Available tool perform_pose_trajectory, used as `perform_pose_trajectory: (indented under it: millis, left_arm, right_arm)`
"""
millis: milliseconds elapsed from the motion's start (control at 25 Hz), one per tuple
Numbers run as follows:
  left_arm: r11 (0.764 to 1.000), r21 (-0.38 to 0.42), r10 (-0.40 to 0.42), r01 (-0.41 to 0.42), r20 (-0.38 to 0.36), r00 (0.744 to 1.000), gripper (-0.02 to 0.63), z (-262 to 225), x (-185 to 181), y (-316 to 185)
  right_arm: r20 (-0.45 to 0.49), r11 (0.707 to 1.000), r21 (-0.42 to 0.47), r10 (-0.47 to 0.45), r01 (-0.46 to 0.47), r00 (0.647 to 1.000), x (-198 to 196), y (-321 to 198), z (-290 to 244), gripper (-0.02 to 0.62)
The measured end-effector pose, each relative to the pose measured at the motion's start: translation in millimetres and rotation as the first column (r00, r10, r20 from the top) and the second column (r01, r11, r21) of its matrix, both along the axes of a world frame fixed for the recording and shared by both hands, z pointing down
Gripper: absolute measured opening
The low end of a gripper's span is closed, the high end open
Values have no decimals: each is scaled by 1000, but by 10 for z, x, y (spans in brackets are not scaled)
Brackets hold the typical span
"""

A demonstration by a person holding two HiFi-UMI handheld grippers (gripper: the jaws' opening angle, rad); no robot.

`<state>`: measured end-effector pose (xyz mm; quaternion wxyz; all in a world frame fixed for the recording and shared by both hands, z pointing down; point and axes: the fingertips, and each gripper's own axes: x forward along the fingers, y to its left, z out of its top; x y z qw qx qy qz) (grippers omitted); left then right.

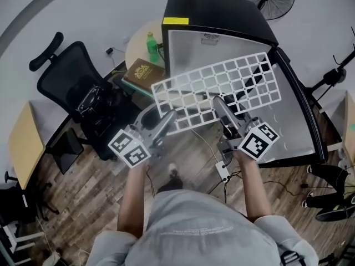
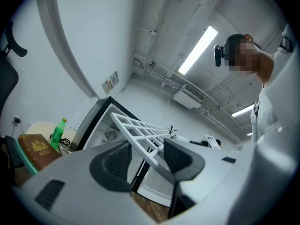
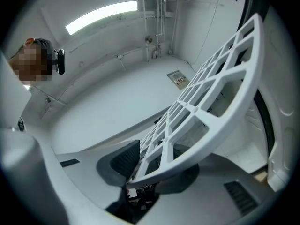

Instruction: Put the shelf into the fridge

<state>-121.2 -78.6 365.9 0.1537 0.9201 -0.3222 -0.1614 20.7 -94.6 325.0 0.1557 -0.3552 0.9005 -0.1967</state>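
1. Currently, a person stands over a small black fridge (image 1: 222,13) with its front open, carrying a white grid shelf (image 1: 219,90) in the air just before the opening
2. Left gripper (image 1: 161,125) pinches the shelf's near edge towards its left end, the rim caught between its two dark pads
3. Right gripper (image 1: 226,114) clamps the same edge further right, jaws set fairly wide around the thick rim
4. Both gripper views show the shelf sloping up and away from the jaws; it looks to be still outside the fridge
5. Likely step: bringing the shelf to the opening. To do it well, level the shelf with both hands at one height, then square its far edge to the black frame
6. Side ledges inside cannot be seen, so ease in slowly and feel for them
7. Held by one edge only, the shelf will tend to droop or twist; keep both grips firm and watch the corners near the frame
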Motion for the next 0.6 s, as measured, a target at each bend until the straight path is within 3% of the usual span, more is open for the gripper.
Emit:
perform_pose_trajectory:
  millis: [280,600]
  left_arm:
    - [999,-12,53,-53,37,998,202,23,-138,-491]
    - [994,-31,110,-108,71,991,202,120,-23,-713]
  right_arm:
    - [35,999,-22,46,-46,998,-125,-429,85,112]
    - [94,994,-79,84,-77,992,5,-614,275,110]
